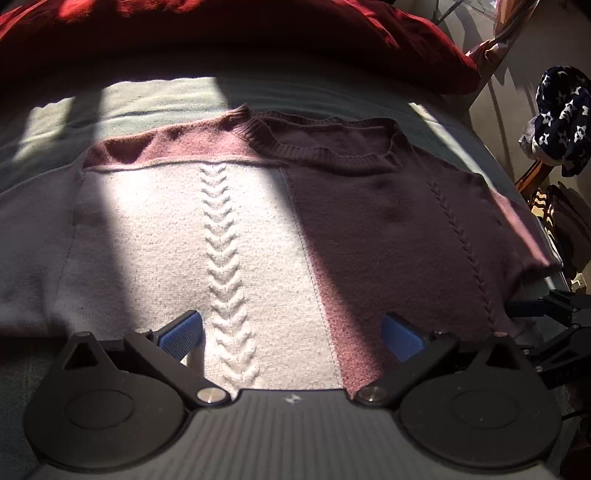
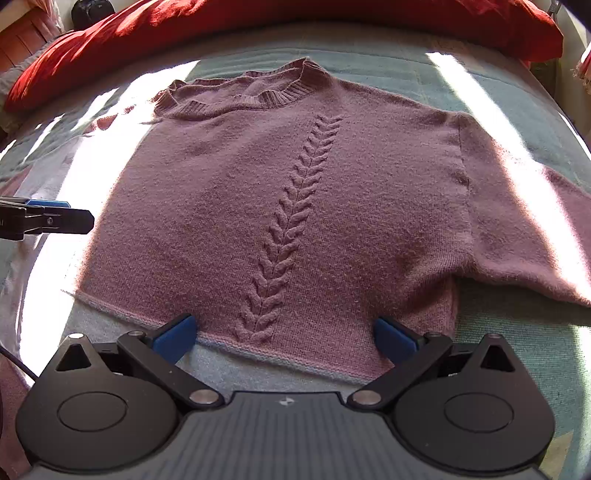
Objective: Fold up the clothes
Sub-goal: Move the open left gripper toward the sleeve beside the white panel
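Note:
A mauve knitted sweater (image 2: 332, 206) lies flat on a pale green bed cover (image 2: 517, 350), with its ribbed neckline (image 2: 273, 98) far and its hem near. A cable braid (image 2: 288, 225) runs down the front, and its right sleeve (image 2: 535, 251) sticks out to the right. In the left wrist view a sunlit, paler panel (image 1: 147, 240) with its own braid covers the sweater's (image 1: 406, 229) left half, its edge running down the middle. My left gripper (image 1: 291, 334) hovers open over that panel. At the hem my right gripper (image 2: 284, 338) is open too, holding nothing.
A red blanket (image 2: 258, 22) is bunched along the far side of the bed. A dark cloth with white stars (image 1: 561, 122) hangs beside wooden furniture off the bed's right edge. Strong sun stripes cross the cover.

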Action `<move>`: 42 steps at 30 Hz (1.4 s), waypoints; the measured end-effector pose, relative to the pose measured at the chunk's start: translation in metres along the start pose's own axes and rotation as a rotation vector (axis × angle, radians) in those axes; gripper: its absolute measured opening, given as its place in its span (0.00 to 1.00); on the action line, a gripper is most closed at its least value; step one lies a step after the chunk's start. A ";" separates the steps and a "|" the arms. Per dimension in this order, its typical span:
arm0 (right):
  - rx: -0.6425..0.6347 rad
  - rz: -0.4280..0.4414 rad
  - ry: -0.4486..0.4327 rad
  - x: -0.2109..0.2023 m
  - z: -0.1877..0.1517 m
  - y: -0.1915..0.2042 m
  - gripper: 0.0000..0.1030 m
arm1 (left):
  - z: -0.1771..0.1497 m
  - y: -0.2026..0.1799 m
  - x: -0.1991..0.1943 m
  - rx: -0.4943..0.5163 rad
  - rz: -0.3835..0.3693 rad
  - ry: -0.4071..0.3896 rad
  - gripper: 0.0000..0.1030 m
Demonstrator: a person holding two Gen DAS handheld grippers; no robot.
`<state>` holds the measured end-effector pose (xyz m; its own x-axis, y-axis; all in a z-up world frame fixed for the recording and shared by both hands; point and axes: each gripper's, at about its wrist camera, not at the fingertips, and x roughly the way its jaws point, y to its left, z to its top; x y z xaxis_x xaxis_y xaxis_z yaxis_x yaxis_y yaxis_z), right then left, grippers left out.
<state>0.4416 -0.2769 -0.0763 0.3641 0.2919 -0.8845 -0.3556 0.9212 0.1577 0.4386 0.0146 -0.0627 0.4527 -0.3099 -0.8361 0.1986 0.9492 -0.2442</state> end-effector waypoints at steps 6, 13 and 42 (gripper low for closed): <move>-0.006 -0.010 -0.005 0.000 -0.001 0.002 1.00 | -0.007 -0.002 -0.022 -0.004 -0.025 0.017 0.99; -0.012 -0.021 0.006 0.002 0.001 0.004 1.00 | -0.025 0.007 -0.022 -0.065 -0.032 0.023 0.99; -0.007 0.121 0.015 0.002 0.045 0.094 1.00 | -0.027 0.170 -0.098 -0.525 0.038 -0.116 0.98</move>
<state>0.4473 -0.1777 -0.0435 0.3053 0.3966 -0.8657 -0.4024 0.8777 0.2601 0.4041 0.2079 -0.0353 0.5504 -0.2510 -0.7963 -0.2672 0.8506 -0.4528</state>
